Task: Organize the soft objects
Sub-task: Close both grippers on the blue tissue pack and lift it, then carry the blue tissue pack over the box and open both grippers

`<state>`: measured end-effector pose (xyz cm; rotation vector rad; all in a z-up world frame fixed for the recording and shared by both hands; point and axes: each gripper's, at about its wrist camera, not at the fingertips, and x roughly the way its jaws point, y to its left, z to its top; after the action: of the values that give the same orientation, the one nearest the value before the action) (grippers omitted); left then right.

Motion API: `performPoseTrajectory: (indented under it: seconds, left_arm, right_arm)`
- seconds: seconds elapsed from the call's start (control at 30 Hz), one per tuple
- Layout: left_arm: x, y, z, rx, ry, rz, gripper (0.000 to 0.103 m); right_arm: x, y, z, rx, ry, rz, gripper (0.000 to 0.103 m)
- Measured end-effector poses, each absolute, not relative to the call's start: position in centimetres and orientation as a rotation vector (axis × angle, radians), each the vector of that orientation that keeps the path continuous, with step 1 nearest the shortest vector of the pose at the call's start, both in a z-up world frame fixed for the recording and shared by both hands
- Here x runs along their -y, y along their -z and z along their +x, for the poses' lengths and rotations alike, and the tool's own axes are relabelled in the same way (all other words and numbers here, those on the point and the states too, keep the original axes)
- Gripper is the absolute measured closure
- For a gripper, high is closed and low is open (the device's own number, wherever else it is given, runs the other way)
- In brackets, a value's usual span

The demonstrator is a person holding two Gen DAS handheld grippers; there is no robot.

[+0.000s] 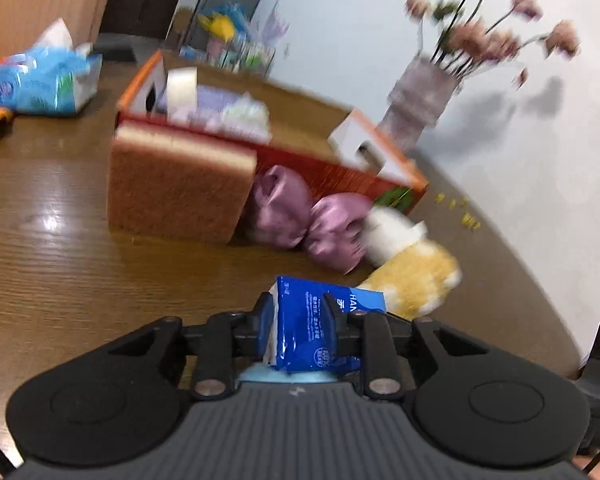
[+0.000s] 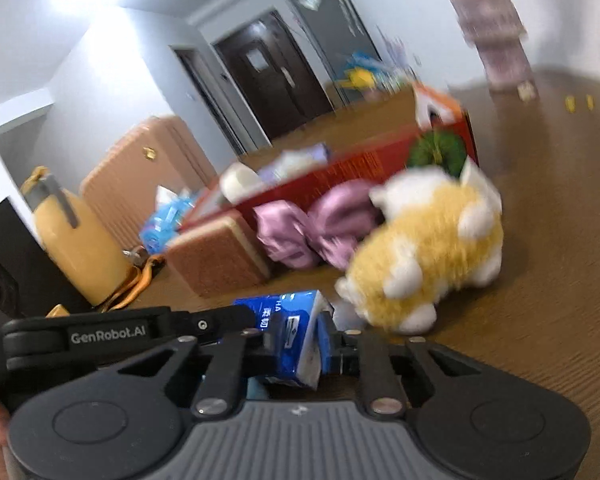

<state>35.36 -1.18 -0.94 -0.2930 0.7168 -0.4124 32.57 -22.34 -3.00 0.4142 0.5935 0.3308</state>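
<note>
Left wrist view: the left tongs [image 1: 300, 320] pinch a blue tissue pack [image 1: 320, 328], 1 pad on each flat side, above the brown wooden table [image 1: 60, 240]. Right wrist view: the right tongs [image 2: 300, 340] pinch the same blue tissue pack [image 2: 296, 340], which stands tilted between the pads. The left tongs [image 2: 228, 316] reach the pack from the left side of this view. Whether the pack touches the table cannot be told.

Just beyond the pack lies a yellow-and-white plush toy [image 1: 412, 284] on the table. Beside it sit 2 purple satin pouches [image 1: 308, 216], touching each other, against the long side of a red cardboard box [image 1: 340, 172]. A brown sponge block [image 1: 180, 184] stands upright against the same box, touching 1 pouch. The box holds a tape roll [image 1: 182, 86] and pale soft items, blurred.

Toward the far left edge of the table lies a light-blue tissue pack [image 1: 44, 84]. Near the far right edge stands a vase of pink flowers [image 1: 420, 100]. Right wrist view shows a yellow bottle [image 2: 76, 248] at the left edge.
</note>
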Motion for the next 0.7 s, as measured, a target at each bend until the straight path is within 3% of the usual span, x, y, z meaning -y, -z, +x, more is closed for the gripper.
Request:
performPoseTrajectory:
  seconds: [0.37,0.7]
  left_arm:
    - [3.2,-3.8,26.3,-0.562,0.408,-0.288,0.079]
    - [5.8,-6.3,31.0,-0.577,0.433,-0.299,0.079]
  right_arm:
    - [24.4,-2.1,24.5,-0.441,-0.385,0.35,0.088]
    - [27.2,-3.9,26.8,-0.405,-0.357,0.354,0.088]
